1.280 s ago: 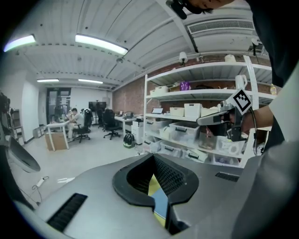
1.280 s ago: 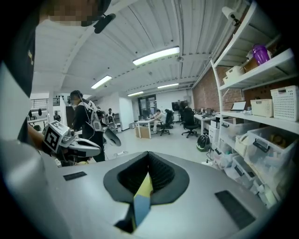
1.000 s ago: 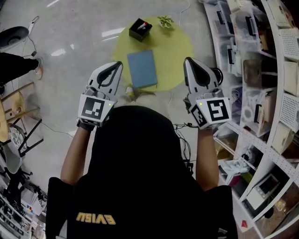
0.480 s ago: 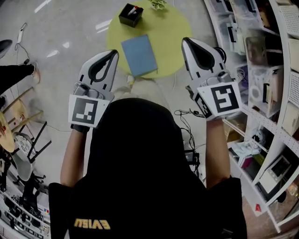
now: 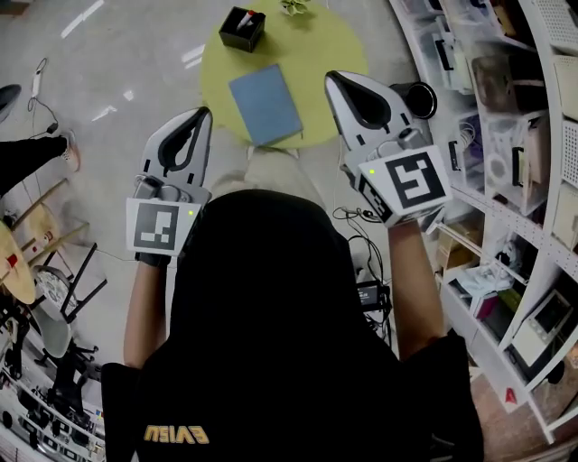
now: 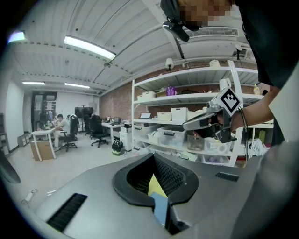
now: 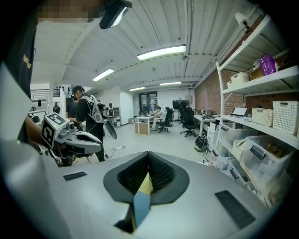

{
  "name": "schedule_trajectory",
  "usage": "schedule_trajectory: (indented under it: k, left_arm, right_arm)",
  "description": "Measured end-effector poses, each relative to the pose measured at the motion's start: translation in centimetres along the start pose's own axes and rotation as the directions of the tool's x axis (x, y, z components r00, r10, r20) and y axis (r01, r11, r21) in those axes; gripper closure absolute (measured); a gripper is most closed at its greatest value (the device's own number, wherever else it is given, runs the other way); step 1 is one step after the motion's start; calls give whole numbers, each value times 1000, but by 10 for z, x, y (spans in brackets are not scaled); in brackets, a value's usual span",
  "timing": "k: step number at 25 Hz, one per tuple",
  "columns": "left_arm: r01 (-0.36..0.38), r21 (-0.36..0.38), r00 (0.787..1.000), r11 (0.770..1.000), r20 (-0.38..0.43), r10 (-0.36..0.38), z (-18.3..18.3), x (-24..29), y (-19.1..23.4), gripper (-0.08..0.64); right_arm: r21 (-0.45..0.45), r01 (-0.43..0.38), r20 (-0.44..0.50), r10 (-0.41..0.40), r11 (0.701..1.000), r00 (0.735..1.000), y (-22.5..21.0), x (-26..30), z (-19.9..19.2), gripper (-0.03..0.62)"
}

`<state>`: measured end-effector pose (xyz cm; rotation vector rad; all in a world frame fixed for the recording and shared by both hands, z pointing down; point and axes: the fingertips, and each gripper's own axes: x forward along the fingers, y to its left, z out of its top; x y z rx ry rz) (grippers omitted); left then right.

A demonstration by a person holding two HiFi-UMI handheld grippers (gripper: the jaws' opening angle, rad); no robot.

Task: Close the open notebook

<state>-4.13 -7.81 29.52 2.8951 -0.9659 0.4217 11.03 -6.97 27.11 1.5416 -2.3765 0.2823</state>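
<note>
A closed blue notebook (image 5: 265,104) lies flat on the round yellow-green table (image 5: 325,54), far below and ahead of me. My left gripper (image 5: 202,113) is held up over the floor, left of the table, with its jaws together and nothing between them. My right gripper (image 5: 332,78) hovers over the table's right edge, also shut and empty. In the left gripper view the notebook (image 6: 160,207) and table (image 6: 154,186) show through the loop of the left gripper (image 6: 153,156). In the right gripper view the notebook (image 7: 140,205) shows below the right gripper (image 7: 148,154).
A black box (image 5: 242,27) and a small plant (image 5: 295,6) stand at the table's far side. White shelving (image 5: 506,108) full of bins runs along the right. Cables (image 5: 352,217) lie on the floor by the table. Folding stools (image 5: 45,271) and a person's leg (image 5: 27,153) are at left.
The table and notebook have slid higher in the head view. The right gripper has drifted a little to the left. Both grippers stay shut and the notebook has not moved on the table.
</note>
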Motion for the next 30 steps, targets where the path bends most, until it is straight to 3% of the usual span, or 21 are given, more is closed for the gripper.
schedule_trajectory:
  k: [30]
  left_arm:
    - [-63, -32, 998, 997, -28, 62, -12, 10, 10, 554]
  right_arm:
    - [-48, -67, -25, 66, 997, 998, -1, 21, 2, 591]
